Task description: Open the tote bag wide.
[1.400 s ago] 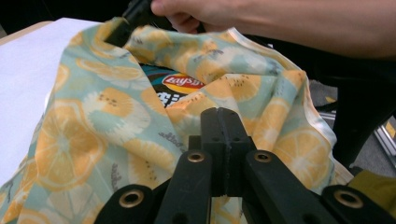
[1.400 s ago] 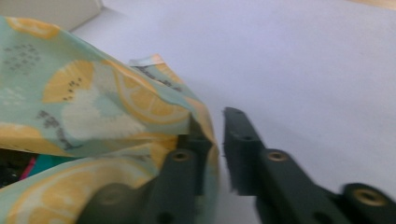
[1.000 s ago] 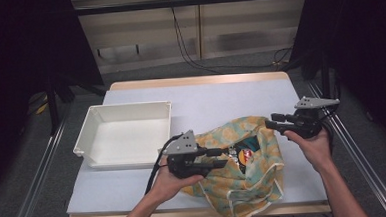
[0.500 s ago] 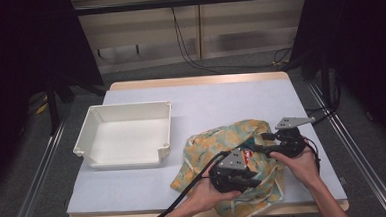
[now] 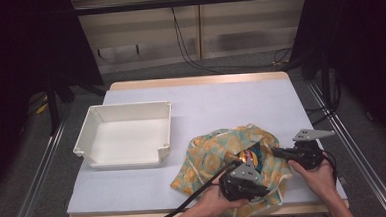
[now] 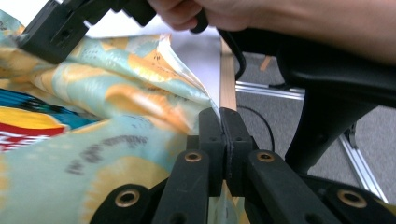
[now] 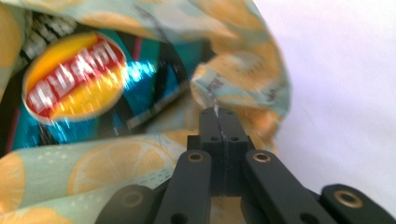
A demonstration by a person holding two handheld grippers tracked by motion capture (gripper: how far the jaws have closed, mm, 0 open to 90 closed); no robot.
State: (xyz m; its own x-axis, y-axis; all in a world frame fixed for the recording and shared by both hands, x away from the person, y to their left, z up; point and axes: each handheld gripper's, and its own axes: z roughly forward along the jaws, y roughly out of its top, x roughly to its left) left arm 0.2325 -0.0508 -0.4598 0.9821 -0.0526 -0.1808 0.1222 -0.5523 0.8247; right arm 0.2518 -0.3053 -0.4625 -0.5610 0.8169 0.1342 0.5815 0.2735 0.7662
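High view, both hand-held grippers, left [image 5: 258,191], right [image 5: 275,153], clamped on bag [image 5: 208,157] cloth (chip packet [image 5: 247,157] between).

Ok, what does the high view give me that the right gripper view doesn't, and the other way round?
High view: the white tray on the left of the table, apart from the cloth bag, and the left claw at the bag's near edge. Right gripper view: the right claw close up, jaws shut on a fold of the bag's rim, and the red-and-yellow logo on the chip packet. Both: the bag, the packet in its mouth, and the right claw.
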